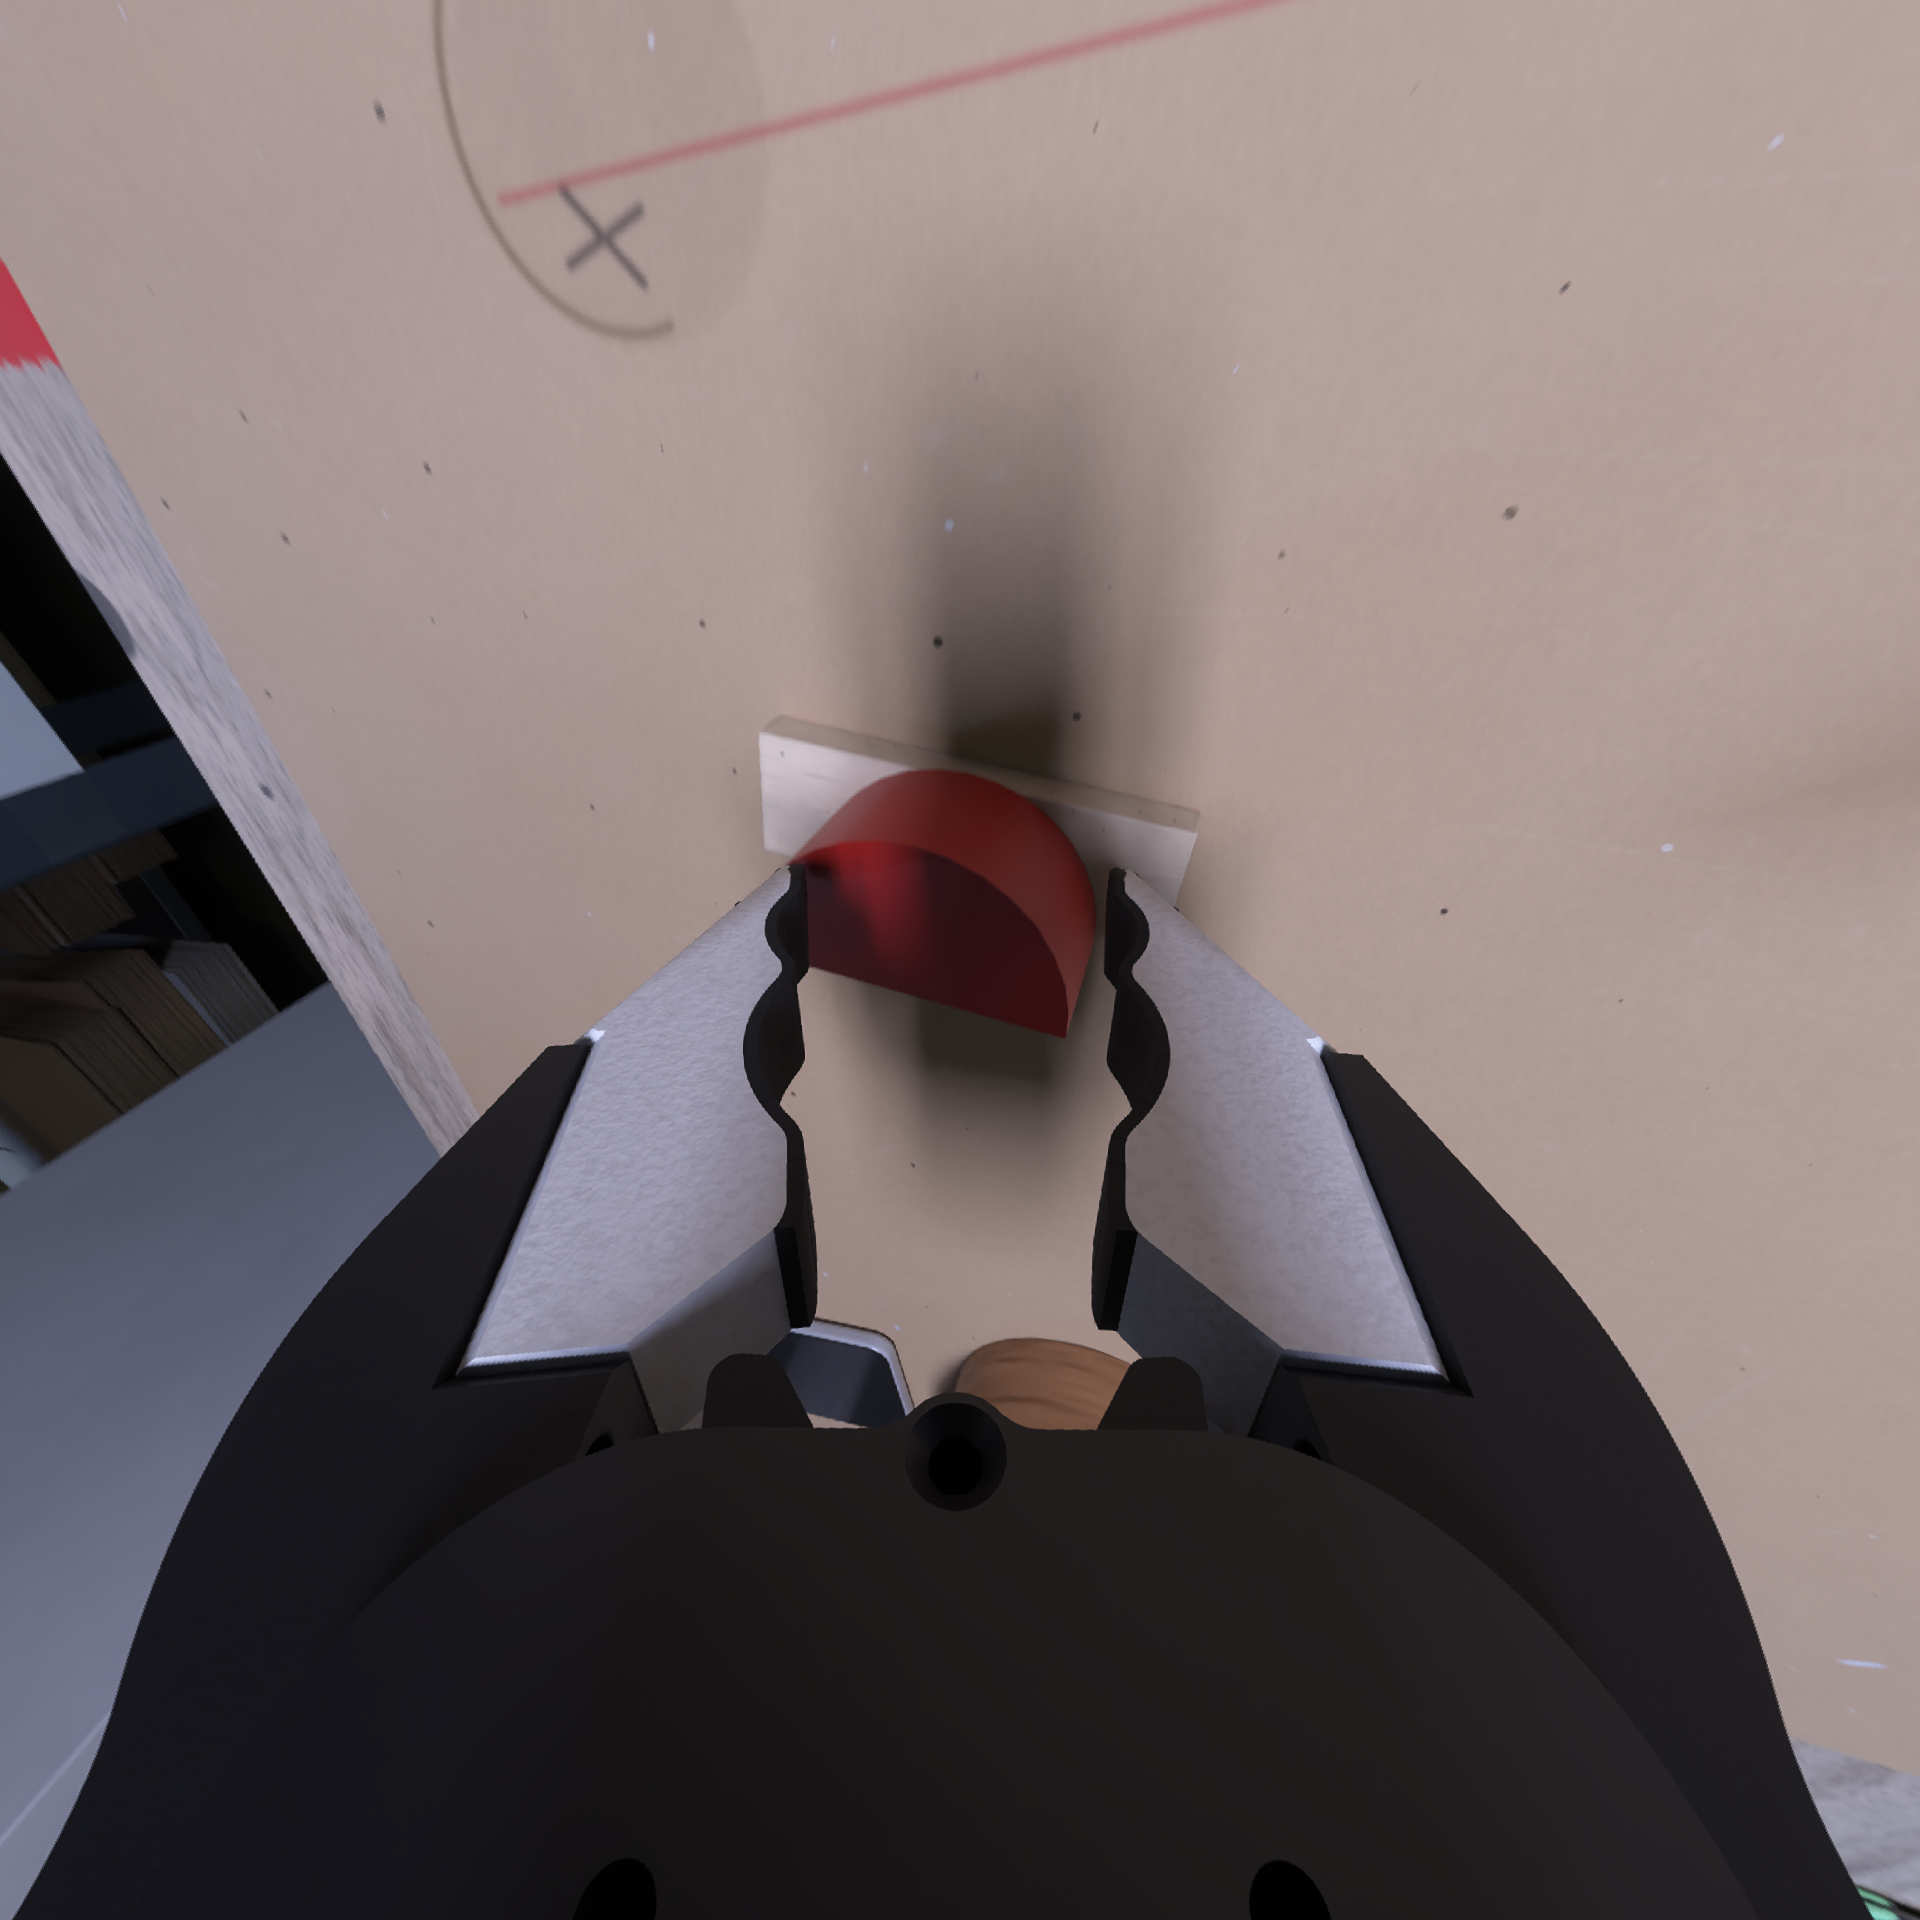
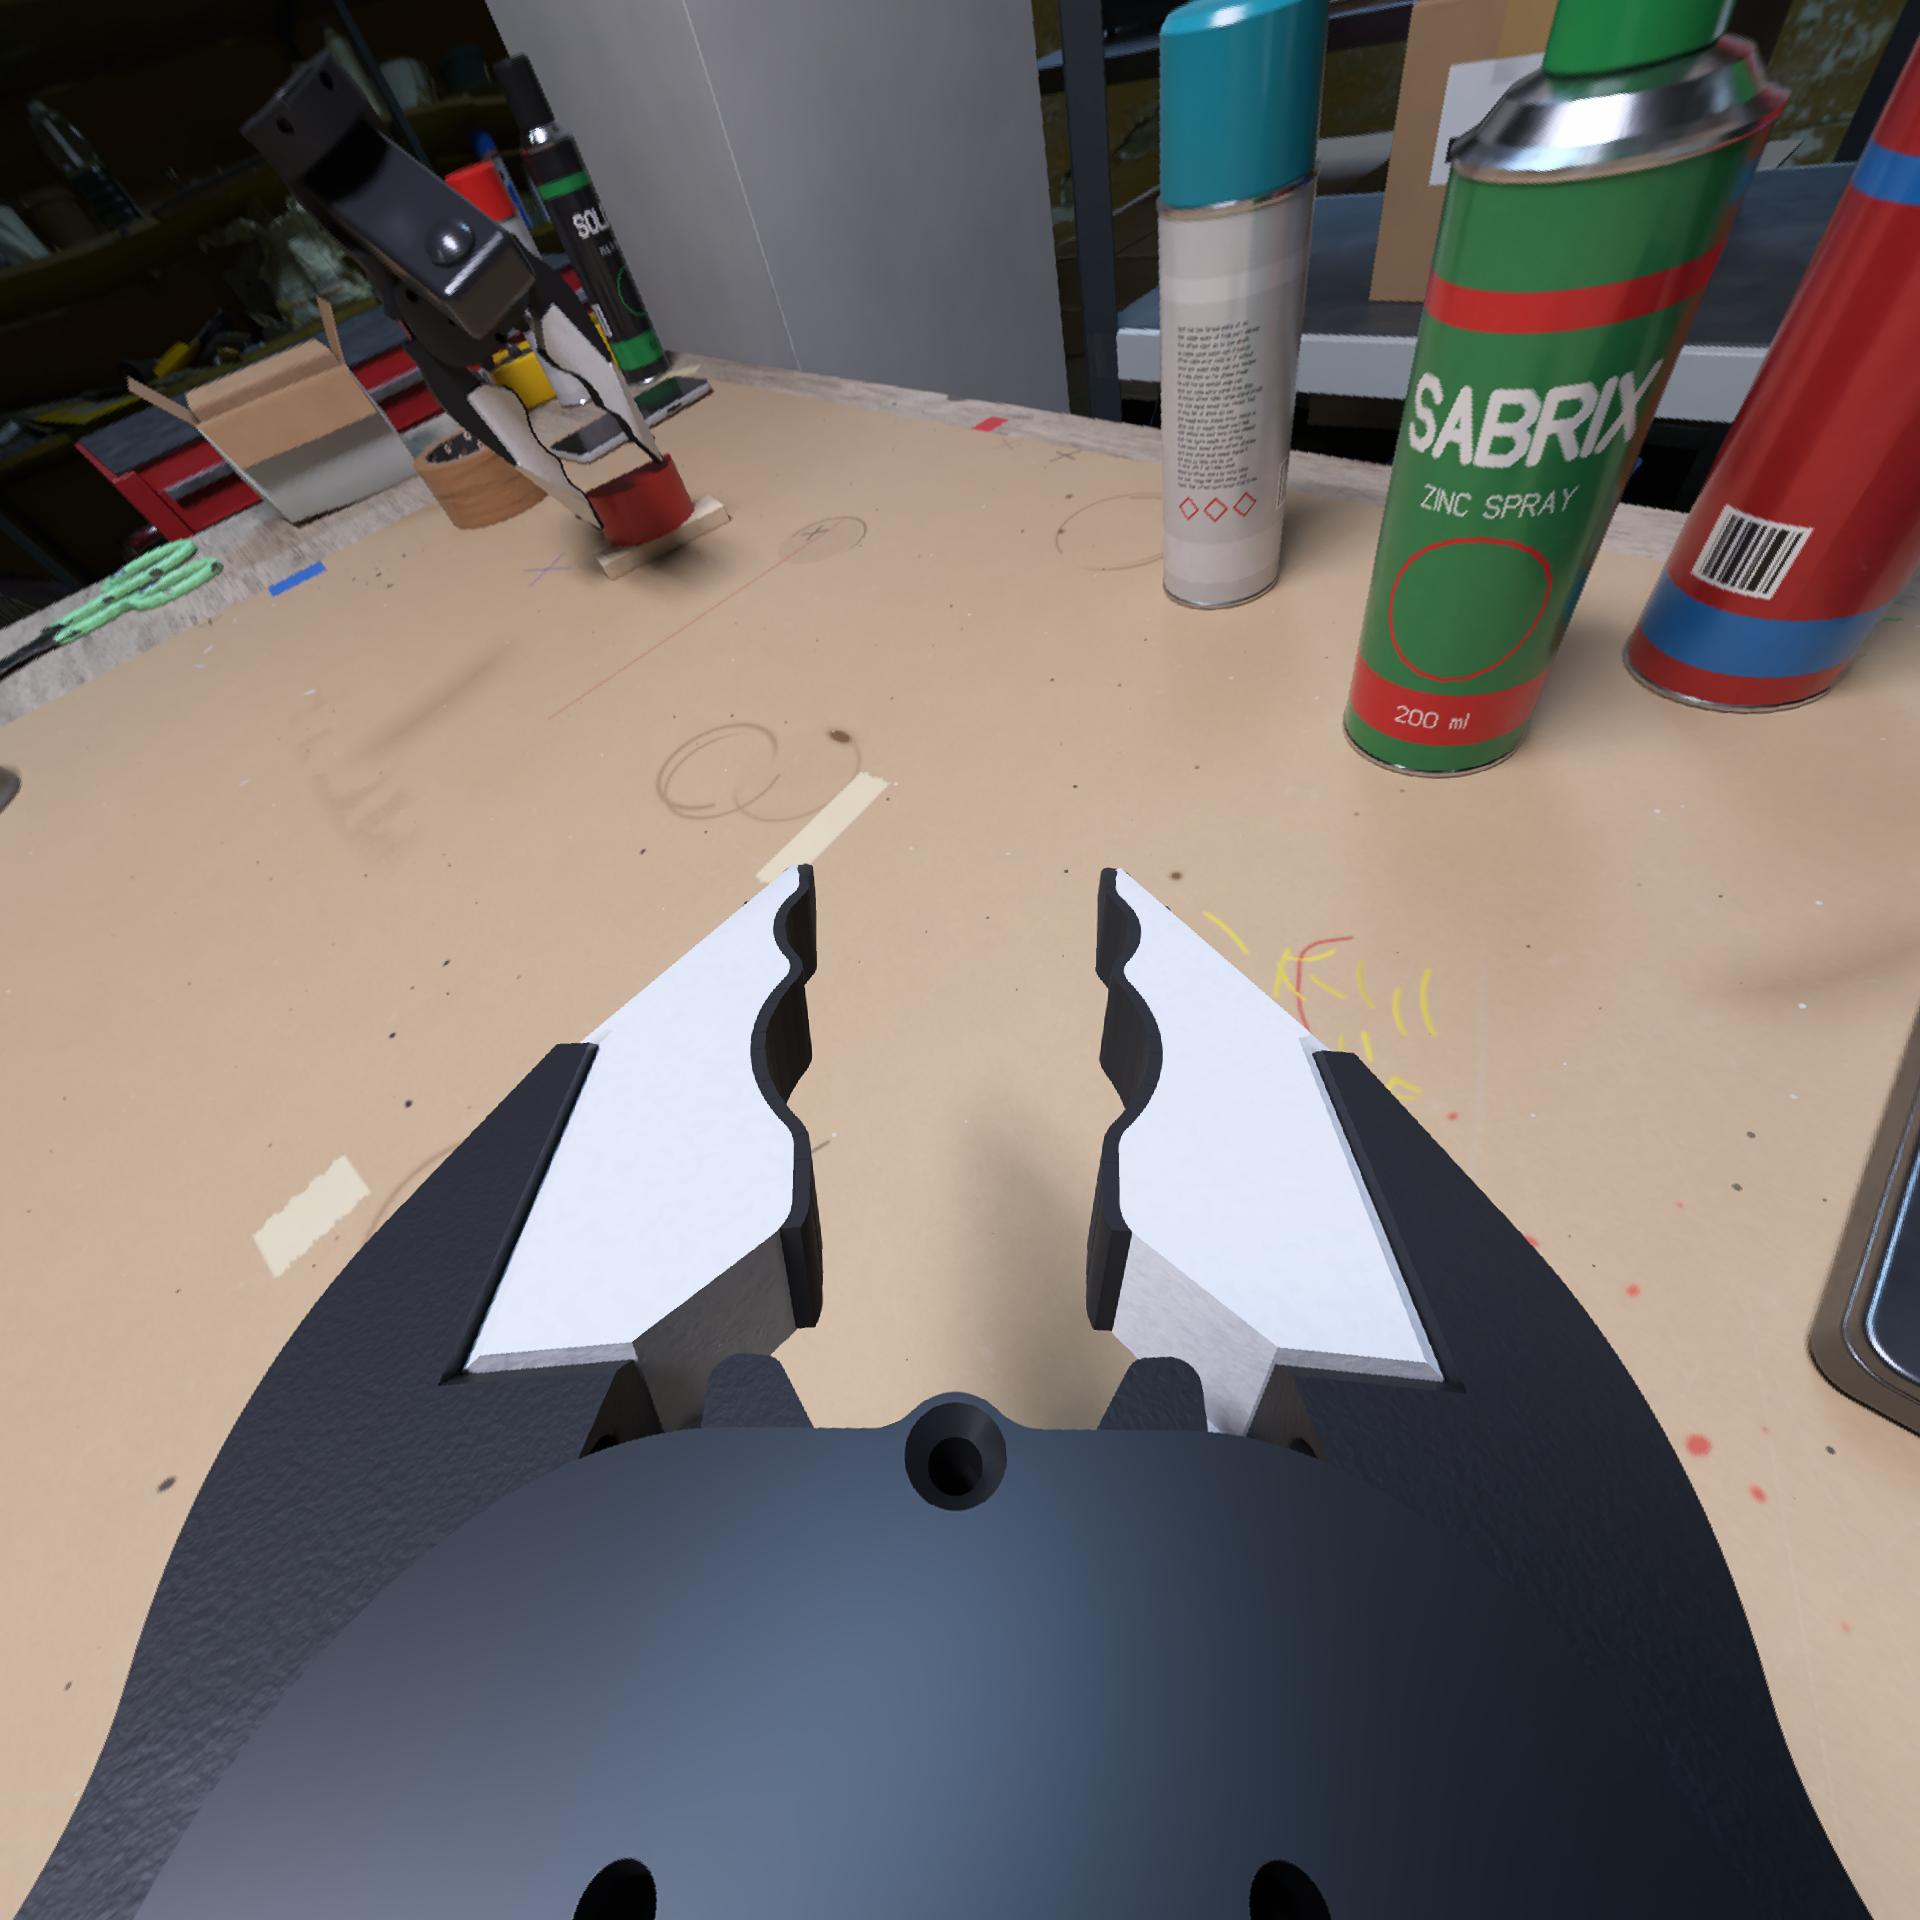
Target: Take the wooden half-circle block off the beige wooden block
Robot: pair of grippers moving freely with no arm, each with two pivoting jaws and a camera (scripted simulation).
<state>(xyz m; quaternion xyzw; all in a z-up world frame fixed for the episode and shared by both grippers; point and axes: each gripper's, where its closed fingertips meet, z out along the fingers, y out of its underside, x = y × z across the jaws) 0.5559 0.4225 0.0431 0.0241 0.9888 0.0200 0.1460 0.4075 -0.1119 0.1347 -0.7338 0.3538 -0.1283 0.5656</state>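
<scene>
The red half-circle block (image 1: 951, 914) stands on the flat beige wooden block (image 1: 1143, 831) on the tan table. My left gripper (image 1: 956, 878) is open, with its fingertips on either side of the red block; the left fingertip (image 1: 790, 894) is at the block's corner. From the right wrist view, the left gripper (image 2: 613, 488) reaches down at a slant around the red block (image 2: 649, 504), which sits on the beige block (image 2: 701, 520). My right gripper (image 2: 956, 873) is open and empty, low over the table and far from the blocks.
Spray cans stand at the right: grey with a teal cap (image 2: 1226, 395), green (image 2: 1517, 468), red (image 2: 1808, 447). A tape roll (image 2: 473, 483), a cardboard box (image 2: 291, 426) and green scissors (image 2: 135, 592) lie near the blocks. A metal tray (image 2: 1881, 1299) is at the right edge. The table edge (image 1: 208, 707) runs to the left.
</scene>
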